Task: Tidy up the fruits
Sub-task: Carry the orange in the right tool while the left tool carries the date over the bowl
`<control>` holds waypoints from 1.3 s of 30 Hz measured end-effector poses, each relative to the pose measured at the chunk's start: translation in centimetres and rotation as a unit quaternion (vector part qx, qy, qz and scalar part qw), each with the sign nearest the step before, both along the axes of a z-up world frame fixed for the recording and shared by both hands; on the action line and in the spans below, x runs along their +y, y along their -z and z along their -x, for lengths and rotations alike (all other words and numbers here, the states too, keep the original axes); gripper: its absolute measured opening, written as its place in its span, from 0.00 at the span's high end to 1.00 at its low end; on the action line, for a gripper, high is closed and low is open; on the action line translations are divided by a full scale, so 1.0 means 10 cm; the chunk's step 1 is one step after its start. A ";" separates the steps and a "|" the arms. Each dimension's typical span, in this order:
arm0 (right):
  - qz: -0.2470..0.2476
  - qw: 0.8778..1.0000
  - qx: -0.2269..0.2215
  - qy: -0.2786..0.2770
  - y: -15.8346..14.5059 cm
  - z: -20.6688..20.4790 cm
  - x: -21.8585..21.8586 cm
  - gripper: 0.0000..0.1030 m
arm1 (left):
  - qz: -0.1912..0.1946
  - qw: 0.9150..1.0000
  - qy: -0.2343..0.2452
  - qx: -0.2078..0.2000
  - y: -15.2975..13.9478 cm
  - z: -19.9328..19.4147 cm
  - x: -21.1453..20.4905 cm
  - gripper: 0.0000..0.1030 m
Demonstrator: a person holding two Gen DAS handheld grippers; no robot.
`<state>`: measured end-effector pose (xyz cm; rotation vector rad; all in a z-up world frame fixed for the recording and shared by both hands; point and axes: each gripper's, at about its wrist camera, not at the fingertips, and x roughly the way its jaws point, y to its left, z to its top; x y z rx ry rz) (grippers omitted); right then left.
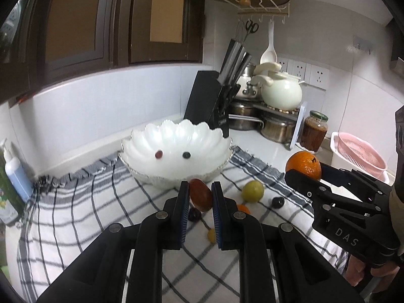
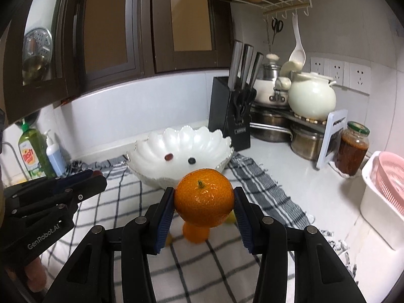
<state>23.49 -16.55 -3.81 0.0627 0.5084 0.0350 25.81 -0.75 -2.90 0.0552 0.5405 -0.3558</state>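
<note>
A white scalloped bowl stands on a checked cloth and holds two small dark fruits. My left gripper is shut on a reddish-brown oval fruit, above the cloth just in front of the bowl. My right gripper is shut on a large orange and holds it above the cloth, in front of the bowl. On the cloth lie a yellow-green fruit, two dark round fruits, a small orange fruit and a small yellow one.
A black knife block stands right behind the bowl. Pots and a white ceramic pot fill the back corner, with a jar beside them. A pink colander in a white tub is at the right. Soap bottles stand at the left wall.
</note>
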 end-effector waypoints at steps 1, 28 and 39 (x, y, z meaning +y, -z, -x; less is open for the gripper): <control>0.000 1.000 -0.004 0.001 -0.03 -0.02 0.01 0.54 | 0.001 1.000 0.002 -0.003 -0.02 -0.02 0.01 0.82; 0.025 0.997 -0.044 -0.062 -0.45 -1.02 -0.03 0.54 | 0.003 0.997 -0.061 -0.040 -0.39 -0.82 -0.05 0.82; 0.015 0.997 0.010 -0.078 -0.24 -1.73 0.04 0.54 | 0.003 0.997 -0.075 -0.001 -0.28 -1.43 0.04 0.82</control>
